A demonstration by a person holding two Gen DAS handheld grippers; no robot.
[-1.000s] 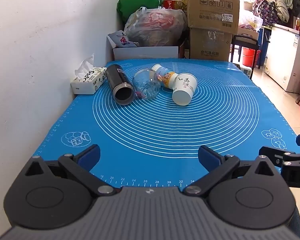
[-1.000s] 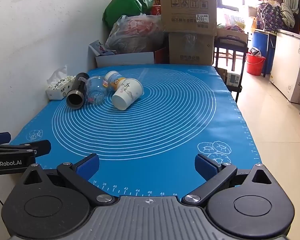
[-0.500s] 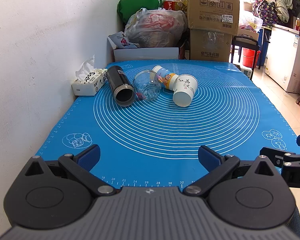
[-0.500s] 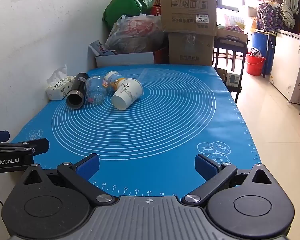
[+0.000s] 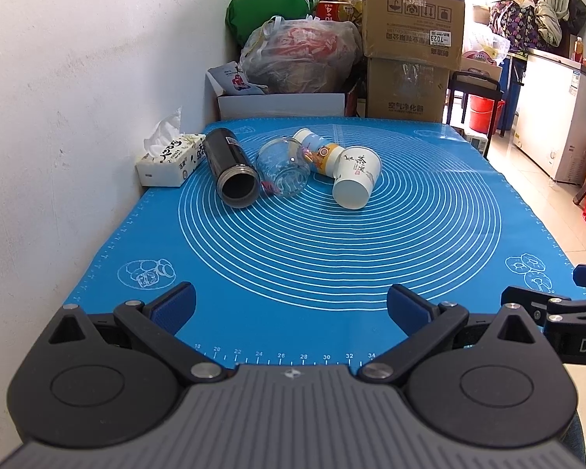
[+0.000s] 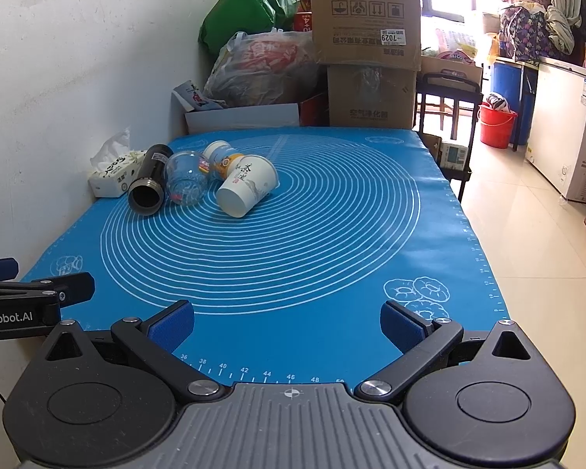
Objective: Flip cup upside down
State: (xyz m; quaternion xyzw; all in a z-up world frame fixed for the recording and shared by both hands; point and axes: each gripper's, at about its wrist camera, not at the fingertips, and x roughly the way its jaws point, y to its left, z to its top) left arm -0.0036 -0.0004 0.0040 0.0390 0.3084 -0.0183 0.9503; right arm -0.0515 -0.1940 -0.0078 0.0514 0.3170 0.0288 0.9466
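Note:
A white paper cup (image 5: 354,179) (image 6: 247,184) lies on its side on the blue mat (image 5: 332,258) (image 6: 293,242), mouth toward me. Beside it lie a clear glass cup (image 5: 283,166) (image 6: 186,178), a black flask (image 5: 230,168) (image 6: 149,179) and a small yellow-and-white bottle (image 5: 316,152) (image 6: 220,158). My left gripper (image 5: 292,306) is open and empty over the mat's near edge. My right gripper (image 6: 287,322) is open and empty over the near edge too, to the right of the left one. Both are far from the cups.
A tissue box (image 5: 172,158) (image 6: 113,174) sits against the white wall on the left. Cardboard boxes (image 5: 410,43) and bags (image 5: 301,54) pile up behind the table's far edge. The table's right edge drops to a tiled floor (image 6: 527,234).
The left wrist view has shifted slightly, so the cups appear a little lower and nearer. The right gripper has barely moved. Both stay open.

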